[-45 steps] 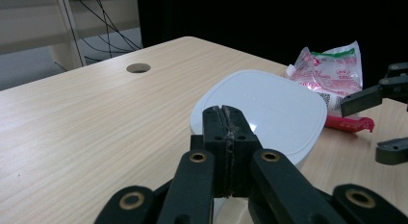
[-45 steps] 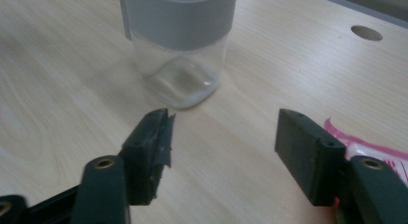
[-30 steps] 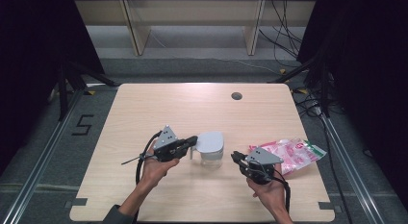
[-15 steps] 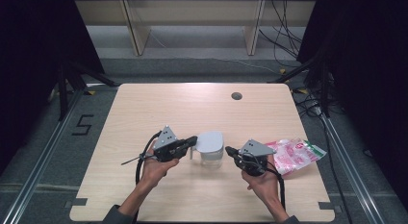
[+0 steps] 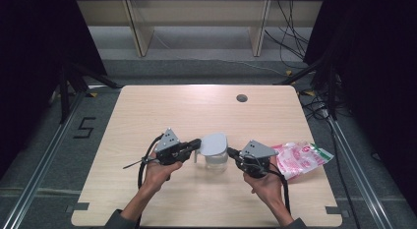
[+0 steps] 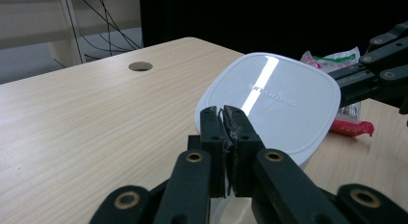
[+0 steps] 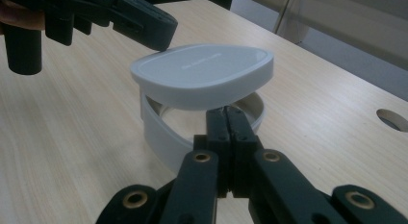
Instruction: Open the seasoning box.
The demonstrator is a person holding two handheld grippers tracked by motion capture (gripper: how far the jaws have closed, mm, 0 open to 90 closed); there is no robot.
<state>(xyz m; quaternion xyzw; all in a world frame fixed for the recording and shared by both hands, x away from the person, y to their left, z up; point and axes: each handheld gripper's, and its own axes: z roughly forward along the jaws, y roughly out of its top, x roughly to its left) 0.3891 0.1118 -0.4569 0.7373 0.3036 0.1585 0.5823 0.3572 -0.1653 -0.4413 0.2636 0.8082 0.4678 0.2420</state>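
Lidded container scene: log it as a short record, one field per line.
container: clear tub near table middle
lid: white lid lifted and tilted above the tub rim
left gripper: left gripper shut on the lid's edge
right gripper: right gripper shut, tips at the tub rim; grip unclear
other item: pink packet right of the tub

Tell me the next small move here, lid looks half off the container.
Probably lift the left tool a little more. It pinches the edge of the white lid, which sits tilted above the container, while the right tool, shut at the container's rim, seems to steady it.
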